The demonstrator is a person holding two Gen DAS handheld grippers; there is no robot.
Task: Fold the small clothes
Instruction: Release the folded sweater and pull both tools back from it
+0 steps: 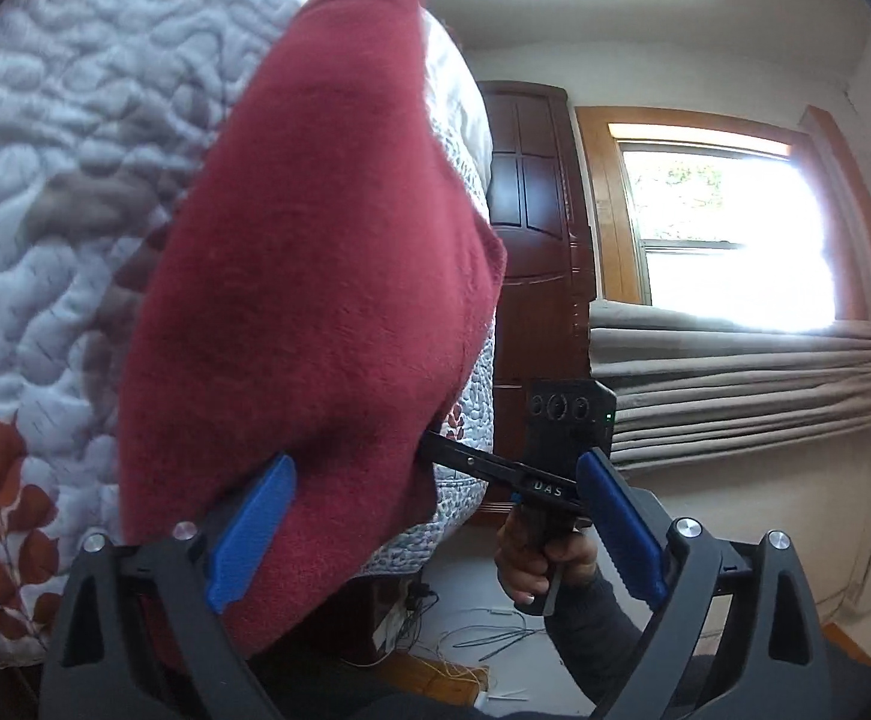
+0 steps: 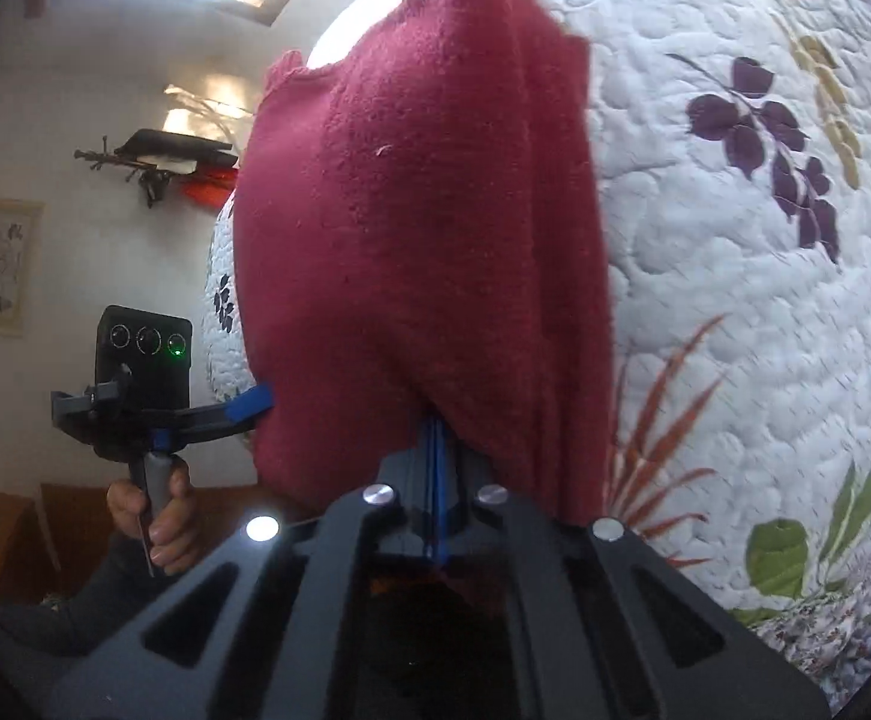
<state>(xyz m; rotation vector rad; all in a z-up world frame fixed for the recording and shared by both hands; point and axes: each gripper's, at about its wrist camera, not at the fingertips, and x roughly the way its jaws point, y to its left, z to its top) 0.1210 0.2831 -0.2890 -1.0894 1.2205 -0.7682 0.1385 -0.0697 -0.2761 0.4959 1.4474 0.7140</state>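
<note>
A dark red fleece cloth [image 1: 315, 276] hangs folded in the air in front of the quilted bed [image 1: 45, 120]. My left gripper [image 1: 435, 462] is open with its blue fingers [image 1: 249, 534] wide apart, and the cloth's lower edge drapes over the left finger. My right gripper [image 2: 435, 429] is shut on the lower edge of the red cloth [image 2: 423, 228], its blue pads pressed together under the fabric. In the left wrist view the right gripper [image 1: 453, 450] reaches into the cloth from the right, held by a hand [image 1: 531, 558]. The left gripper [image 2: 249, 405] touches the cloth's left edge.
The white quilt with a leaf print [image 2: 765, 276] fills the space behind the cloth. A dark wooden wardrobe [image 1: 531, 228], a bright window [image 1: 723, 228] and grey curtains [image 1: 735, 384] stand beyond the bed. Cables [image 1: 495, 636] lie on the floor below.
</note>
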